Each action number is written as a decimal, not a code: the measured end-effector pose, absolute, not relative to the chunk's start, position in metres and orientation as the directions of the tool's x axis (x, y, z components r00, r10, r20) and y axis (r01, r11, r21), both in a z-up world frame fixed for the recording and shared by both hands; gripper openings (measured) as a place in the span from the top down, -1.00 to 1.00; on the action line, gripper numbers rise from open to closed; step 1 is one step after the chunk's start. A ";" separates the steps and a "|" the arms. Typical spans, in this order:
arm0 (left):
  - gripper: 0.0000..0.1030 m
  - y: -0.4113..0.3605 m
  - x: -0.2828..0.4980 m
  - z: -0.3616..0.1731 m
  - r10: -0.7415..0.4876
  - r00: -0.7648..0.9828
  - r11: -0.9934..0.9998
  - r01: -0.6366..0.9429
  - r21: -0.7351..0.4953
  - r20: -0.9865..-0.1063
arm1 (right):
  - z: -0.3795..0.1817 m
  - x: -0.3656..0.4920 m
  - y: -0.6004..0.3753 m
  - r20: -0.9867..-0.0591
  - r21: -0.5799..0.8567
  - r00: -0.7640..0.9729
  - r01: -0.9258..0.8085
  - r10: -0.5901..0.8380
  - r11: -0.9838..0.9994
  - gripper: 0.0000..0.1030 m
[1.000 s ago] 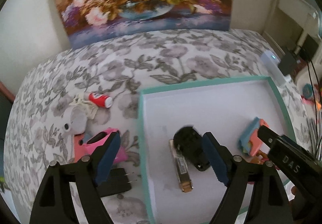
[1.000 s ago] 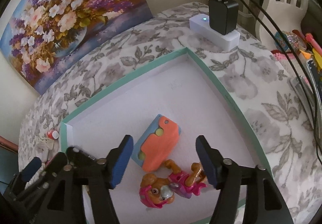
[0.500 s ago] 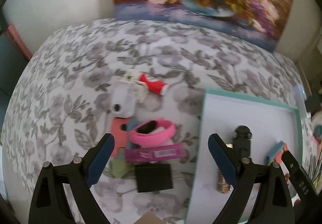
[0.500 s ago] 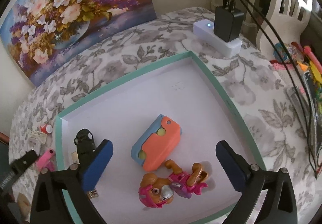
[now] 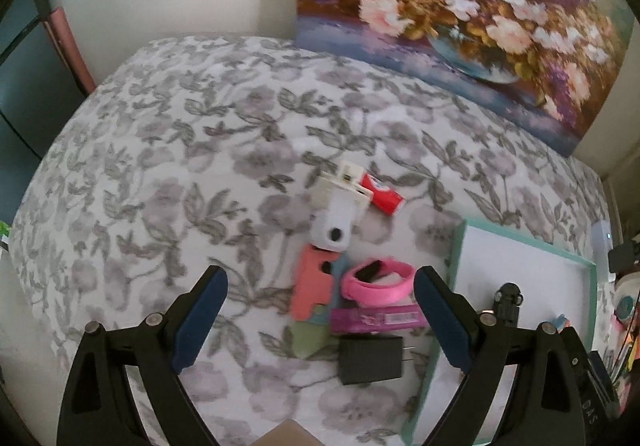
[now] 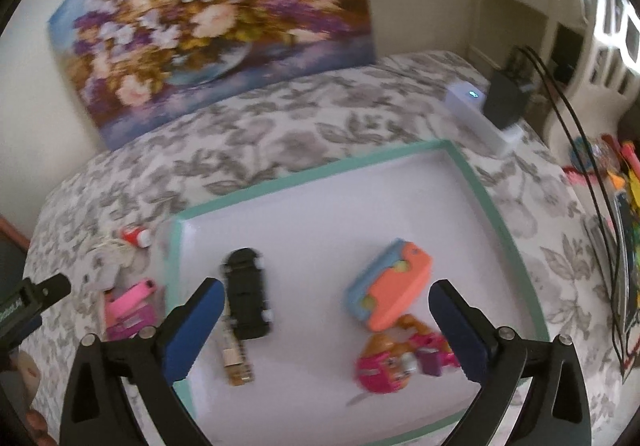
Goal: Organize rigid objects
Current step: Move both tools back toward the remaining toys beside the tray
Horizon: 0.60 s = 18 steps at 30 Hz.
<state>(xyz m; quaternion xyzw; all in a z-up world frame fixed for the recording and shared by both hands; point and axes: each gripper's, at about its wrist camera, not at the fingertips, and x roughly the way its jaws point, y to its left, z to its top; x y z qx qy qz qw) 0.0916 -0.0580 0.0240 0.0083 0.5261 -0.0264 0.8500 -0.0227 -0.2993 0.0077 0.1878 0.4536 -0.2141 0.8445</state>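
Note:
My left gripper (image 5: 320,316) hangs open over a heap of small things on the floral cloth: a pink wristband (image 5: 378,284), a coral and blue case (image 5: 314,288), a purple bar (image 5: 378,320), a black plug adapter (image 5: 370,360), a white box (image 5: 336,224) and a red tube (image 5: 382,193). My right gripper (image 6: 326,326) stands wide open above the white tray with the teal rim (image 6: 496,213). In the tray lie a black toy car (image 6: 248,294), a brown stick (image 6: 236,360), an orange and blue case (image 6: 394,284) and a pink toy puppy (image 6: 394,364). Nothing is between either pair of fingers.
A flower painting (image 6: 216,25) leans on the wall behind the table. A white hub with a black charger (image 6: 504,101) and cables sits at the tray's far right corner. Colourful items (image 6: 624,181) crowd the right edge. The tray's left rim (image 5: 452,278) borders the heap.
My left gripper swung left, from over the black car in the tray to over the heap on the cloth. My right gripper opened wide, leaving the orange case, and rose and shifted left.

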 end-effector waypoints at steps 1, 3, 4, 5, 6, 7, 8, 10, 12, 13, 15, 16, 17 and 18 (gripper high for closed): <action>-0.83 -0.053 0.092 0.026 -0.026 0.447 0.999 0.046 -0.006 -0.894 | 0.010 -0.021 -0.294 -0.843 0.124 0.504 0.522 -0.187 0.844 -1.00; -0.84 -0.044 0.092 0.029 -0.015 0.445 0.999 0.033 0.000 -0.896 | 0.016 -0.017 -0.281 -0.836 0.136 0.523 0.492 -0.166 0.860 -1.00; -0.83 -0.037 0.092 0.031 -0.018 0.442 1.000 0.026 -0.008 -0.897 | 0.018 -0.016 -0.276 -0.835 0.145 0.529 0.480 -0.154 0.865 -1.00; -0.83 -0.030 0.092 0.033 -0.022 0.439 1.000 0.019 -0.016 -0.898 | 0.019 -0.014 -0.271 -0.835 0.156 0.534 0.466 -0.136 0.871 -1.00; -0.83 -0.024 0.091 0.034 -0.023 0.439 1.000 0.013 -0.019 -0.898 | 0.020 -0.012 -0.266 -0.834 0.165 0.537 0.455 -0.122 0.875 -1.00; -0.83 -0.019 0.091 0.036 -0.023 0.440 1.000 0.007 -0.022 -0.898 | 0.021 -0.010 -0.260 -0.834 0.175 0.542 0.440 -0.105 0.881 -1.00; -0.83 -0.012 0.091 0.037 -0.024 0.442 1.000 0.000 -0.026 -0.897 | 0.022 -0.008 -0.254 -0.834 0.182 0.545 0.427 -0.091 0.886 -1.00; -0.83 -0.002 0.090 0.040 -0.022 0.446 0.999 -0.011 -0.030 -0.895 | 0.021 -0.003 -0.241 -0.836 0.190 0.546 0.395 -0.063 0.899 -1.00; -0.83 0.009 0.090 0.043 -0.021 0.452 0.999 -0.022 -0.034 -0.892 | 0.019 0.003 -0.225 -0.840 0.194 0.541 0.358 -0.033 0.913 -1.00; -0.83 0.012 0.090 0.043 -0.022 0.452 0.999 -0.024 -0.037 -0.892 | 0.017 0.005 -0.218 -0.844 0.197 0.535 0.347 -0.022 0.917 -1.00; -0.83 0.020 0.091 0.042 -0.027 0.446 0.999 -0.027 -0.044 -0.895 | 0.012 0.010 -0.206 -0.854 0.201 0.521 0.326 0.002 0.924 -1.00; -0.83 0.023 0.091 0.040 -0.029 0.441 0.999 -0.027 -0.045 -0.897 | 0.009 0.012 -0.199 -0.859 0.203 0.513 0.313 0.015 0.928 -1.00; -0.83 0.027 0.092 0.038 -0.029 0.436 0.999 -0.029 -0.046 -0.899 | 0.007 0.014 -0.194 -0.862 0.204 0.506 0.302 0.025 0.931 -1.00; -0.84 0.029 0.092 0.036 -0.027 0.432 0.998 -0.031 -0.045 -0.901 | 0.004 0.018 -0.187 -0.867 0.204 0.497 0.287 0.037 0.936 -1.00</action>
